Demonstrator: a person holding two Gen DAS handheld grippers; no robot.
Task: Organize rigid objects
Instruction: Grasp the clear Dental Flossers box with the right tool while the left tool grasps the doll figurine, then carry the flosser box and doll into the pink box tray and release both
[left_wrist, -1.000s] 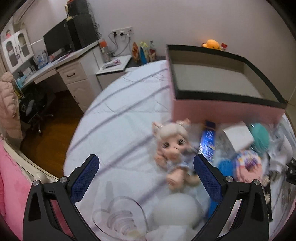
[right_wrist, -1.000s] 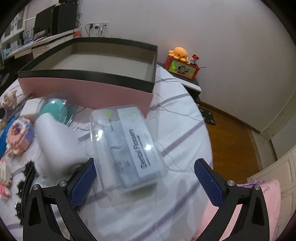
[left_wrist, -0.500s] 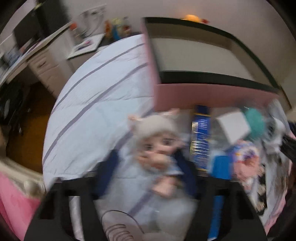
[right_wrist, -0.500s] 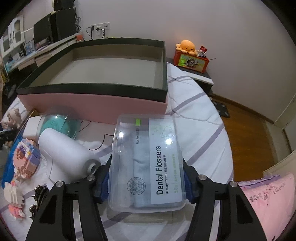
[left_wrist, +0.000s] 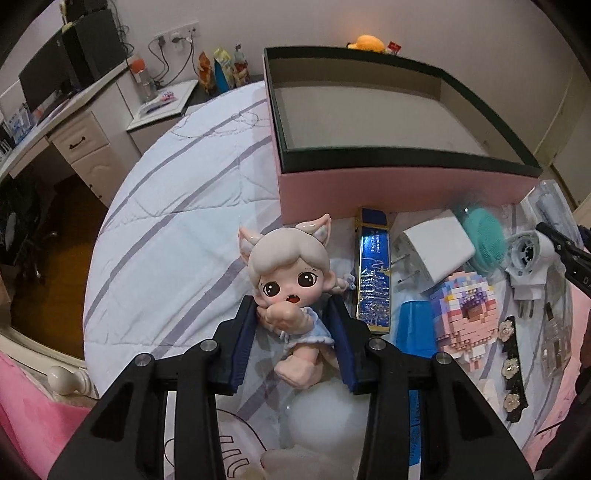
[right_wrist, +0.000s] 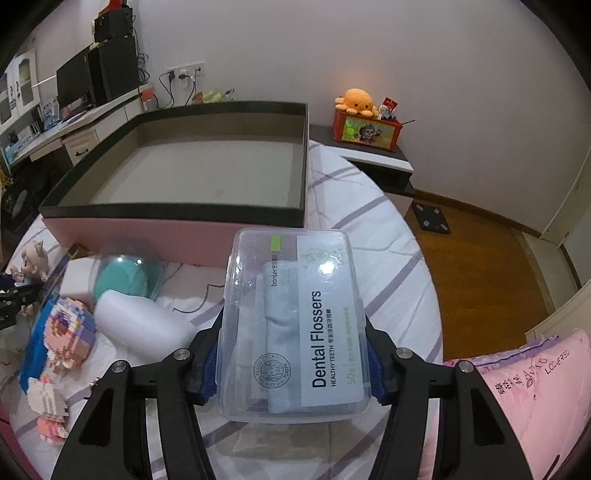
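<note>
My left gripper (left_wrist: 291, 314) is shut on a doll (left_wrist: 291, 280) with pale hair and pink ears, holding it by the body above the bed. My right gripper (right_wrist: 291, 354) is shut on a clear dental flosser box (right_wrist: 291, 325) and holds it above the bed, in front of the box. A big pink box with a black rim (left_wrist: 388, 181) stands open and empty beyond both grippers; it also shows in the right wrist view (right_wrist: 177, 218).
On the striped bedsheet (left_wrist: 177, 229) lie a blue pack (left_wrist: 373, 273), a white charger (left_wrist: 432, 251), a teal brush (left_wrist: 484, 240), a pink brick figure (left_wrist: 465, 314) and a white hair dryer (right_wrist: 140, 325). A desk (left_wrist: 74, 122) stands left, a nightstand (right_wrist: 373, 158) right.
Both grippers were open a second ago. The left has closed on the doll and the right on the flosser box, and both objects have been lifted.
</note>
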